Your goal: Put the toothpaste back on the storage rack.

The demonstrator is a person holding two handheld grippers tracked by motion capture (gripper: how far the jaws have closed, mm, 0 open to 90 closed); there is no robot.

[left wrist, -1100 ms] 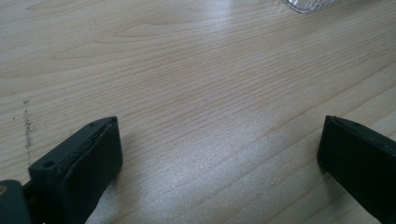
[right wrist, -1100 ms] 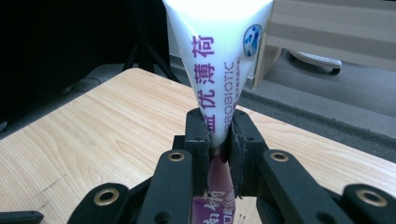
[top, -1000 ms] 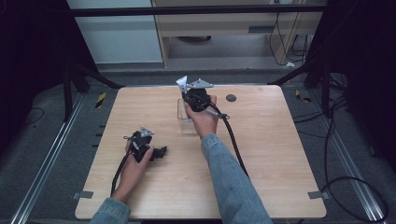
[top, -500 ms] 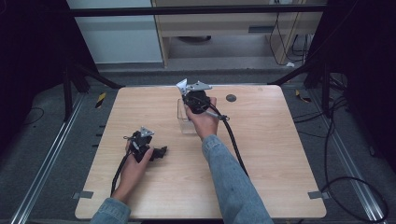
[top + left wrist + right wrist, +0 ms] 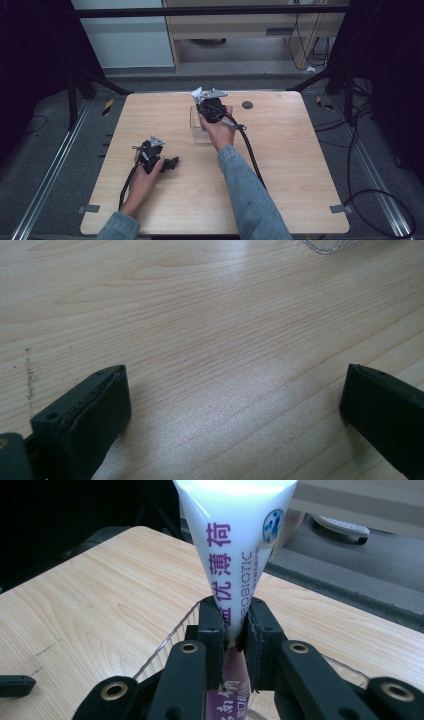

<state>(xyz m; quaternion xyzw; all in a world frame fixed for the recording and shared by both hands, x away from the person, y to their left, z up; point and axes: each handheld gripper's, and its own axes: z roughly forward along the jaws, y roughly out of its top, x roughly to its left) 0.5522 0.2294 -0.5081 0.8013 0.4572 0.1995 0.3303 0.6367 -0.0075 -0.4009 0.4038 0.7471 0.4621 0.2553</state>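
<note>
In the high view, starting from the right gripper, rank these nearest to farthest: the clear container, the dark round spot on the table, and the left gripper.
1. Clear container: directly under the right gripper, at the table's far middle.
2. Dark round spot: just to the right, near the far edge.
3. Left gripper: farthest, toward the near left, resting on the table.

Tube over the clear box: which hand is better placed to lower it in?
Right. The right tool is already shut on the white tube, directly above the clear box. The left tool rests open on the table, apart from the box, holding nothing.
</note>
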